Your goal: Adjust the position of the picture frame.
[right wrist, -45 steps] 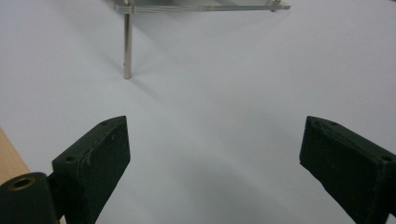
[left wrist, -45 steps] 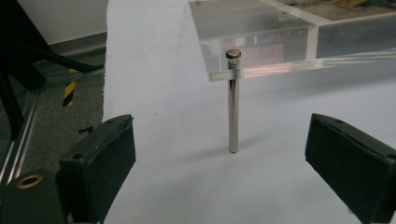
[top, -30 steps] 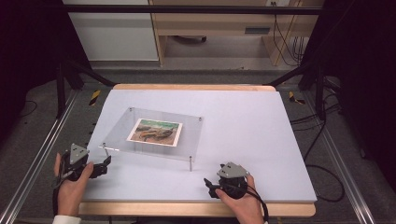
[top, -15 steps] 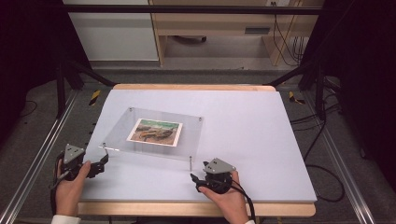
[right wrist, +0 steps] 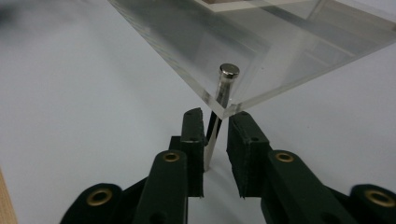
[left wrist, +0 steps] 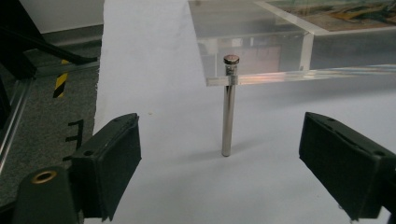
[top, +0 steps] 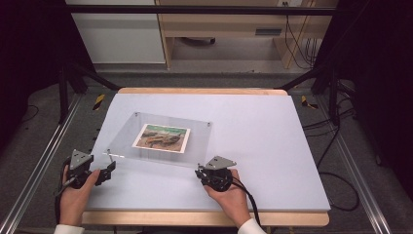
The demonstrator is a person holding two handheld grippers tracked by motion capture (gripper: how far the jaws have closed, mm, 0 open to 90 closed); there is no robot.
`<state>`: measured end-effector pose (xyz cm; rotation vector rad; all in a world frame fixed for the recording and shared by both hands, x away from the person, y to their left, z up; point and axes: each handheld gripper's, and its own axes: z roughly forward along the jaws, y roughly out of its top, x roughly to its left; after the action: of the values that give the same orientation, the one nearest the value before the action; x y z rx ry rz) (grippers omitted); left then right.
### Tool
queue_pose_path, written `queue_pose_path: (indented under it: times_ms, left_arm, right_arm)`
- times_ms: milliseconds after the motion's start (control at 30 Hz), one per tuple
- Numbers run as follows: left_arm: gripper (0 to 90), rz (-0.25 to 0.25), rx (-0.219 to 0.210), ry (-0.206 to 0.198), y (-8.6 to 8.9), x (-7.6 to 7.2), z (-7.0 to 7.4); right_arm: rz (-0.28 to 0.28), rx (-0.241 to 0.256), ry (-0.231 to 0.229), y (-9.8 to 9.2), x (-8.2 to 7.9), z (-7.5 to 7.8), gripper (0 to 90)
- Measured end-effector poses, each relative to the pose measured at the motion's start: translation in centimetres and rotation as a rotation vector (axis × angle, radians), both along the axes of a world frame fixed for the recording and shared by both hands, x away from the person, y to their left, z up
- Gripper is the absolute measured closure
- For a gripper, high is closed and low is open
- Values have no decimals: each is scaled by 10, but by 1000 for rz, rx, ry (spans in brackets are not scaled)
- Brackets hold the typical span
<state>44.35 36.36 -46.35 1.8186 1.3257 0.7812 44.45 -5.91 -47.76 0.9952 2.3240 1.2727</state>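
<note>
Around the metal leg [right wrist: 219, 109], right hand-held gripper [right wrist: 215, 135].

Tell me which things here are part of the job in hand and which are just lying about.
Part of the job:
- clear acrylic panel raised on metal legs
- near-right leg, between the right gripper jaws
- near-left leg, ahead of the open left gripper
- picture under the panel

Lying about:
- yellow-and-black floor markers
- cables on the floor

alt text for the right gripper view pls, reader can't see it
The right hand-held gripper has its two black jaws nearly closed around a thin metal leg under the near corner of a clear acrylic plate. The leg stands on a white table.
</note>
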Motion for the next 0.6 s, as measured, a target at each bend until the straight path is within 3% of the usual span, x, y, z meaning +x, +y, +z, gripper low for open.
queue_pose_path:
  times_ms: [267,433,600]
  left_arm:
    - [216,-15,-16,-2,-3,1,0]
    - [286,-40,-8,4,-5,2,-2]
    - [385,-45,-43,-7,-3,5,-3]
  right_arm:
    - [-4,42,14,3,5,0,839]
    - [-10,106,39,-1,8,0,852]
    - [-17,130,63,-3,9,3,853]
